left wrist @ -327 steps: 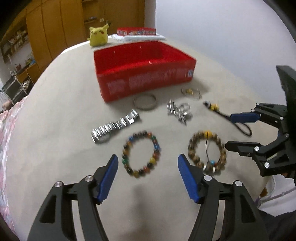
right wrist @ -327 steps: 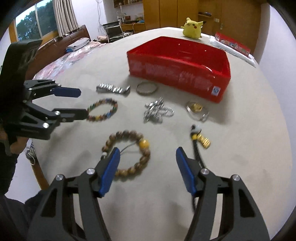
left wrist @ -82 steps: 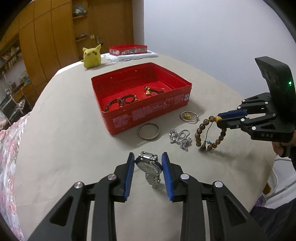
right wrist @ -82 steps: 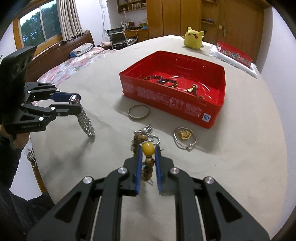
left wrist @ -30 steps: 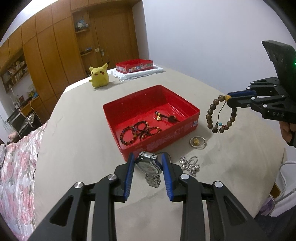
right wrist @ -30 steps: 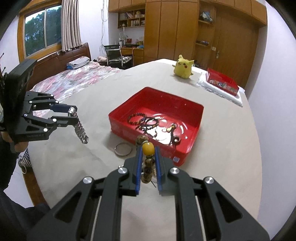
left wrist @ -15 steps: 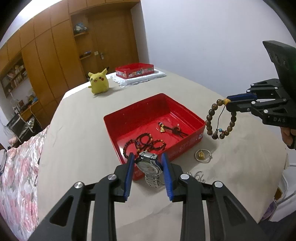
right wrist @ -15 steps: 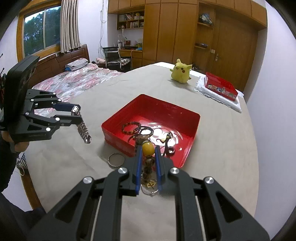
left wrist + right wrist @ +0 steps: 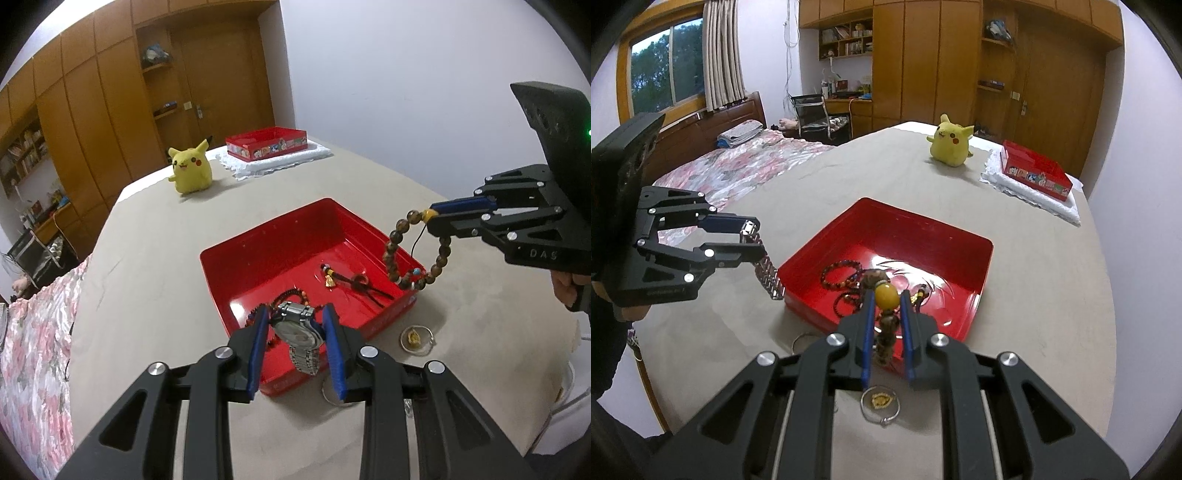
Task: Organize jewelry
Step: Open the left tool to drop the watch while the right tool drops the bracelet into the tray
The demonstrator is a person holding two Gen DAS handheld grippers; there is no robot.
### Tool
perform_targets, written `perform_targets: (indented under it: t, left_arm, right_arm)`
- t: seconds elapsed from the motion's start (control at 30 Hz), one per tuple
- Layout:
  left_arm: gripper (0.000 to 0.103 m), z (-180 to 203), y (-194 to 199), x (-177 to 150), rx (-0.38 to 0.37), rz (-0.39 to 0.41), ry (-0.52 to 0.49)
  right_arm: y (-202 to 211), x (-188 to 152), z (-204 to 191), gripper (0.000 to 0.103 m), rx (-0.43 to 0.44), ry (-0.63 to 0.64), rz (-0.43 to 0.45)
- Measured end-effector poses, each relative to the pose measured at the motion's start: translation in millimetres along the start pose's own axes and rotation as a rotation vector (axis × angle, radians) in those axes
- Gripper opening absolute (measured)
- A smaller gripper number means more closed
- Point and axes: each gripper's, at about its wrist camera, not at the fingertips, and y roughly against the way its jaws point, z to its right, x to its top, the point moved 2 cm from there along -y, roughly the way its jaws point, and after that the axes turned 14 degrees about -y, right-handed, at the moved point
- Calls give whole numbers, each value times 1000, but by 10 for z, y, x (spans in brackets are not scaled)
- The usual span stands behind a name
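wrist cams angled down, share red tray (image 9: pixel 236 284)

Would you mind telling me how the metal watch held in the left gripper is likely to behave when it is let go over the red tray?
Probably floppy: the watch's linked band hangs limp below the left gripper. Being metal, it likely feels heavy for its size and would drop straight. It may slide on the glossy red tray.

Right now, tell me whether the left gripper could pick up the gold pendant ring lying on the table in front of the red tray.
Probably not yet. The left gripper is shut on the watch, so its jaws are full. The pendant ring itself lies uncovered on the table beside the red tray; the watch would need dropping first.
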Motion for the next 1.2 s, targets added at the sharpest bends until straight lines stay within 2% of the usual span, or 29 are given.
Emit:
perform_targets:
  t: [0.5,1.2]
  left_arm:
    - [30,-237,-702,129,-30,-56,32]
    - [30,-185,-1481,-181,-85,-166,61]
  right_arm:
    - [-666,69,280,11,-7,-57,-90]
    - [-1428,-107,406,12,-31,-55,-229]
